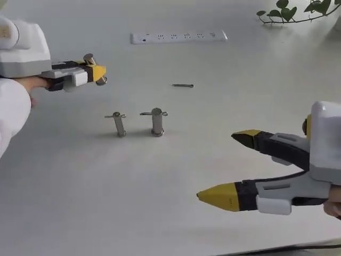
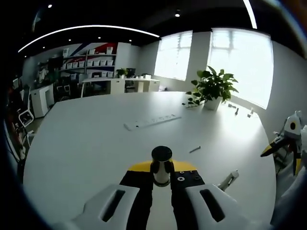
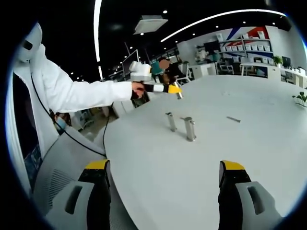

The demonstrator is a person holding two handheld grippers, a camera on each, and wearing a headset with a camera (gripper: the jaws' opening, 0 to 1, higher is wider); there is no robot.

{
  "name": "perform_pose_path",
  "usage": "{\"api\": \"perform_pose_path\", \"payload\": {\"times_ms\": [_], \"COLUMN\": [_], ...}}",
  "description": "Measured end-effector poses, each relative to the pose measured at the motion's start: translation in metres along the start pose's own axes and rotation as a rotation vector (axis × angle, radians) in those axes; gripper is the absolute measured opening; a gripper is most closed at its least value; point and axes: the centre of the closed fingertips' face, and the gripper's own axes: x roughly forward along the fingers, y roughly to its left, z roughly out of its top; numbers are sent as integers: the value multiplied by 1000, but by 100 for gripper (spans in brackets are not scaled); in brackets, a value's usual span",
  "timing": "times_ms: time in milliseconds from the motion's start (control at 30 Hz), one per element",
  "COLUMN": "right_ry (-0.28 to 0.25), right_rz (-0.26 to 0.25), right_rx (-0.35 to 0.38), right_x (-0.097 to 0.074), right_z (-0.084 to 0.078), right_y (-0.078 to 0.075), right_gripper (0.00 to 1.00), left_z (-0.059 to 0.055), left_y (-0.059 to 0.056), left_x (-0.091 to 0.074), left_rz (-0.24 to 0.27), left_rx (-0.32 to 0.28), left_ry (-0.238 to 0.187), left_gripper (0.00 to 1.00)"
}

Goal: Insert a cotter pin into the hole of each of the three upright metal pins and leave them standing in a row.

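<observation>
Left gripper [image 1: 98, 73] grips third metal pin [image 2: 161, 165] | right gripper [image 1: 216, 166] gaping, empty | two standing pins [image 1: 156, 121], well short of power strip [image 1: 178, 37], seemingly cottered | last cotter pin [image 1: 183, 85] loose, nearer strip

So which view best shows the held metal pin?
The left gripper view: the metal pin sits large between the jaws. The head view shows it smaller, partly hidden; the right gripper view, tiny.
</observation>
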Motion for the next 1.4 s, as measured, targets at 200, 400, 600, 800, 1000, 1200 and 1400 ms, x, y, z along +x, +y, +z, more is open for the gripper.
{"api": "perform_pose_path", "payload": {"times_ms": [200, 400, 600, 800, 1000, 1200, 1400], "right_ry": [5, 0, 4, 6, 4, 7, 10], "right_rz": [6, 8, 8, 2, -5, -10, -8], "right_rx": [-15, -28, -37, -43, -41, -37, -33], "right_x": [0, -1, -2, -4, -6, -6, -6], "right_z": [2, 5, 4, 4, 2, -1, -4], "right_y": [4, 9, 10, 11, 10, 10, 12], "right_gripper": [92, 92, 92, 92, 92, 92, 92], "left_z": [8, 4, -8, -30, -46, -61, -77], "left_y": [-23, -46, -85, -108, -132, -152, -169], "left_x": [-31, -58, -71, -69, -60, -46, -33], "left_rz": [-55, -107, -179, -219, -266, -288, -301], "left_rx": [113, 136, 210, 234, 235, 244, 263], "left_ry": [-12, -20, 17, 48, 79, 103, 133], "left_gripper": [11, 11, 11, 11, 11, 11, 11]}}
